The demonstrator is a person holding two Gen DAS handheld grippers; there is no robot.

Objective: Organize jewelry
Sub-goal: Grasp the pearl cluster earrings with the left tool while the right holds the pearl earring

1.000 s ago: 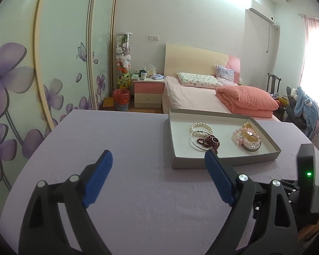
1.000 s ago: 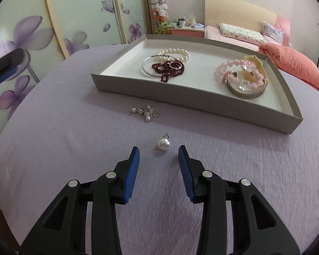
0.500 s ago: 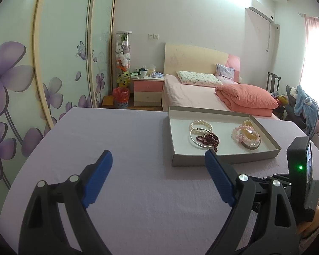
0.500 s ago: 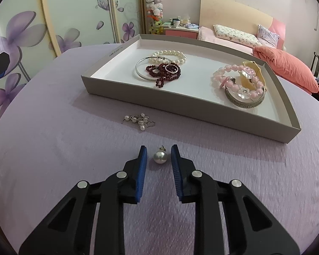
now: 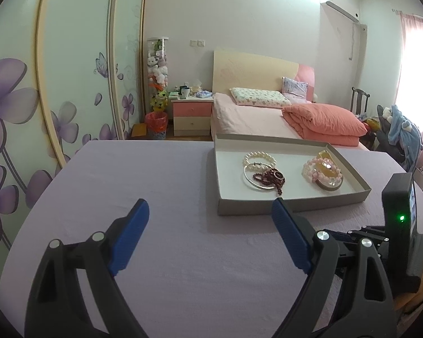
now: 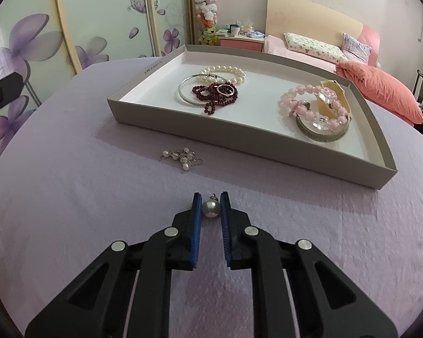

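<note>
My right gripper (image 6: 211,203) is tipped steeply down at the lilac tablecloth (image 6: 70,197), its two black arms reaching forward from the bottom of the right wrist view and converging on a single pearl pendant (image 6: 210,208). The jaws have just been closing, and now the blue pads (image 6: 196,219) sit against either side of the pearl, so I have it pinched near the very tips, with its small metal loop poking out beyond them; the pearl looks to be resting on the cloth as well. Just beyond and a little left lies a small tangle of pearl earrings (image 6: 180,156) on the cloth, apart from the gripper and short of the tray (image 6: 239,143). The tray is a shallow grey box with a white floor, set across the table past the earrings. In its left half lie a white pearl bracelet (image 6: 225,72), a silver bangle (image 6: 187,91) and a dark red bead string (image 6: 215,97) with a ring on it, all overlapping. In its right half a pink bead bracelet (image 6: 310,104) rests over a metal bangle (image 6: 321,135) and a pale yellow piece. My left gripper (image 5: 210,219) hangs over bare cloth at a shallower downward tilt, jaws spread wide with nothing between them, the near wall of the tray (image 5: 296,205) just past its right-hand fingertip. In that view, part of the right-hand rig shows at the far right edge, its green light lit.
</note>
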